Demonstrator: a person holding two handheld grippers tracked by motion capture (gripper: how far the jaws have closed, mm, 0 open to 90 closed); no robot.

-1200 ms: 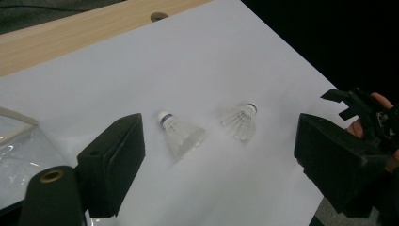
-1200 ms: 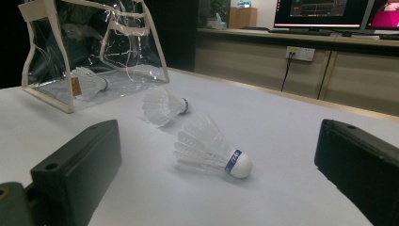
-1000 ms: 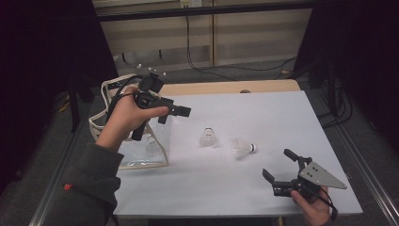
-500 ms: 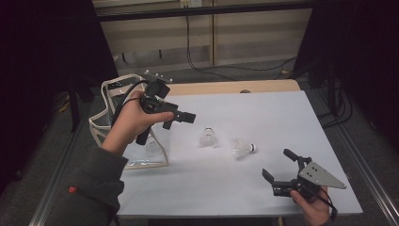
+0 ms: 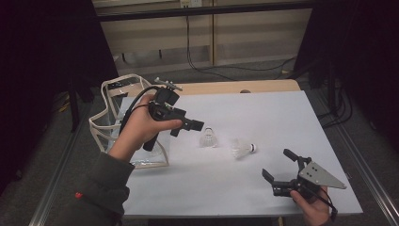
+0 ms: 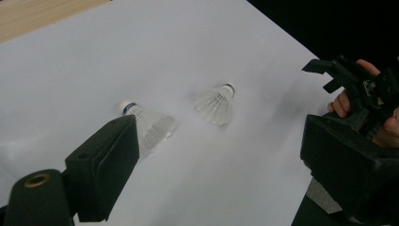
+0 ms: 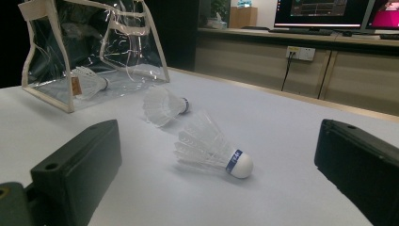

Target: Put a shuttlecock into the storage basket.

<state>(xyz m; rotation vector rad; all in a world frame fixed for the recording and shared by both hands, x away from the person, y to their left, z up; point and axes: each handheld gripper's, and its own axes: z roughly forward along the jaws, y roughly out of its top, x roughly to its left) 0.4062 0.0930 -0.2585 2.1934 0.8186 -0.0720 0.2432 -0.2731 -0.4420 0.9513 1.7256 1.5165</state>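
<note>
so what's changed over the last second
The left gripper, open and empty, has moved right and slightly down from above the clear bag toward the nearer shuttlecock. The right gripper stayed open near the table's front edge; both loose shuttlecocks, including the farther shuttlecock, stayed put.

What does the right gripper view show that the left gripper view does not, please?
The right gripper view adds the clear bag with a shuttlecock inside, plus screens and a wall socket behind the table. The left gripper view adds the right gripper, open, in the person's hand. Both share the white table and the two loose shuttlecocks lying on it: the nearer shuttlecock and the farther shuttlecock.
</note>
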